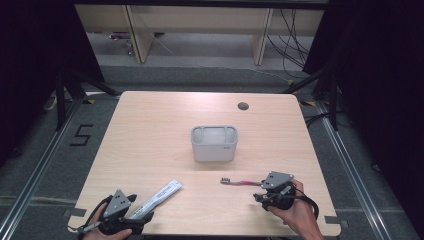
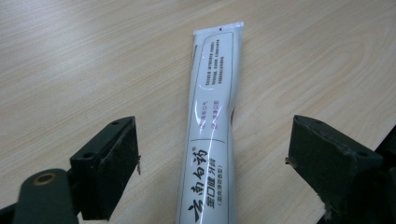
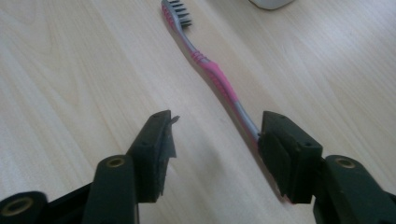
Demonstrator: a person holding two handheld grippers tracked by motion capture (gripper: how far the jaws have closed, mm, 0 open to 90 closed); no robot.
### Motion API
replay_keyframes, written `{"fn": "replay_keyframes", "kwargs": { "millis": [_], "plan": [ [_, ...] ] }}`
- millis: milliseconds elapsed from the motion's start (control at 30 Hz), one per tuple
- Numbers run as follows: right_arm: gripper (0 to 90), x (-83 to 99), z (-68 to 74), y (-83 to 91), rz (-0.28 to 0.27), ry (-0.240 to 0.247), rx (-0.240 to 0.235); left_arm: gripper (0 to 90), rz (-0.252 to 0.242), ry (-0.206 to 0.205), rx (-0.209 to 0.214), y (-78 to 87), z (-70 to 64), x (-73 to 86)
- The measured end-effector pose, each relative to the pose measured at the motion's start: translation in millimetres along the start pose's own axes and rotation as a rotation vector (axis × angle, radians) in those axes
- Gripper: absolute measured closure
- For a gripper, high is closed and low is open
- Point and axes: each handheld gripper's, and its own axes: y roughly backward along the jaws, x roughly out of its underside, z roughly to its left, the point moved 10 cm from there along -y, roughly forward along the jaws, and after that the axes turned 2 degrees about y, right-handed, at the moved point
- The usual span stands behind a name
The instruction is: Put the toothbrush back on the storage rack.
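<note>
One toothpaste tube [image 2: 212,126]; one toothbrush [image 3: 205,63]; one bin [image 1: 214,143] (grey).

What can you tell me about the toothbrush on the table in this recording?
The toothbrush lies flat on the wooden table, in front of the grey container and apart from it. Its slim handle looks like plastic, pink with grey sections and ribbed grip lines near the neck; the dark bristled head points away from the right gripper. That gripper's jaws stand open around the handle's tail end, which lies against the inner face of one jaw. Wear cannot be judged.
</note>
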Motion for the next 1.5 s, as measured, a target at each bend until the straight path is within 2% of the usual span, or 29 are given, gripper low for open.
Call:
{"fn": "replay_keyframes", "kwargs": {
  "millis": [133,200,267,300,367,400,467,500,533,600,800,900,933,967,1033,1067,1100,1167,1233,1267,1300,1333,1367,1467,1500],
  "plan": [
    [53.3,-7.9,-5.2,-3.6,0.023,0.016,-0.024,15.4,0.002,-0.002,0.0,-0.4,0.6,0.3],
    [56.1,-11.5,-7.5,-5.2,0.042,0.035,-0.038,15.3,0.002,-0.003,0.0,-0.3,0.6,0.4],
    [58.6,-15.4,-10.5,-8.7,0.048,0.075,-0.052,15.3,-0.003,0.002,-0.001,-0.3,0.4,0.2],
    [59.5,-16.2,-11.8,-8.9,0.068,0.075,-0.055,15.3,-0.021,0.023,0.002,-1.6,-1.4,-1.3],
    [61.1,-18.6,-14.1,-11.3,0.088,0.099,-0.066,15.3,-0.016,0.019,-0.002,-1.6,-0.8,-0.6],
    [62.1,-19.0,-13.8,-12.2,0.105,0.087,-0.073,15.3,-0.022,0.018,-0.001,-2.3,-0.8,-0.9],
    [62.8,-19.3,-14.7,-13.5,0.121,0.094,-0.076,15.4,-0.018,0.016,0.001,-1.9,-1.1,-0.8],
    [65.0,-20.9,-15.3,-17.6,0.146,0.138,-0.1,15.4,0.001,-0.004,0.003,-0.4,0.2,0.6],
    [65.7,-21.2,-14.8,-18.7,0.156,0.131,-0.105,15.4,0.002,-0.005,0.004,-0.4,0.3,0.7],
    [66.6,-22.8,-15.1,-23.0,0.173,0.155,-0.121,15.3,-0.002,-0.003,-0.001,-1.0,0.7,0.5],
    [71.6,-27.8,-17.7,-30.1,0.216,0.174,-0.15,15.4,-0.001,-0.002,0.001,-1.3,0.2,0.7],
    [71.7,-28.7,-17.4,-34.6,0.275,0.195,-0.175,15.4,-0.009,-0.005,-0.001,-1.3,0.2,0.2],
    [71.9,-29.3,-17.5,-36.6,0.283,0.219,-0.19,15.4,0.0,-0.006,-0.001,-0.8,0.8,0.7],
    [72.5,-28.2,-16.3,-37.2,0.305,0.21,-0.197,15.4,-0.021,0.019,-0.002,-2.5,-0.6,-1.1],
    [73.2,-27.5,-15.9,-40.0,0.324,0.204,-0.192,15.4,-0.029,0.019,0.004,-2.9,-1.3,-1.5],
    [73.7,-28.4,-16.7,-43.0,0.318,0.234,-0.207,15.4,-0.016,0.015,-0.004,-2.0,-0.3,-0.6],
    [73.9,-27.7,-15.7,-42.2,0.332,0.21,-0.209,15.4,0.002,-0.003,-0.005,-0.5,1.0,0.7],
    [74.2,-28.9,-17.8,-44.9,0.339,0.226,-0.207,15.4,0.0,-0.001,-0.001,-0.5,0.7,0.4],
    [74.7,-28.9,-17.8,-46.1,0.358,0.217,-0.201,15.4,-0.023,0.023,0.002,-2.1,-1.1,-1.3],
    [74.7,-29.7,-17.9,-47.6,0.36,0.239,-0.212,15.4,-0.024,0.026,0.001,-2.1,-1.0,-1.4],
    [74.7,-30.2,-17.7,-48.3,0.362,0.234,-0.213,15.4,-0.024,0.027,0.001,-2.0,-0.9,-1.5],
    [75.2,-30.4,-19.9,-49.4,0.368,0.252,-0.203,15.4,-0.025,0.027,0.002,-2.0,-1.1,-1.6],
    [75.6,-29.0,-16.5,-48.7,0.388,0.221,-0.213,15.4,-0.024,0.023,0.0,-2.1,-0.8,-1.5],
    [77.3,-25.6,-21.0,-51.5,0.416,0.257,-0.204,15.4,-0.024,0.026,0.002,-2.0,-1.1,-1.5],
    [78.1,-24.5,-21.2,-51.7,0.427,0.247,-0.202,15.4,-0.026,0.026,0.002,-2.0,-1.2,-1.7]
  ]
}}
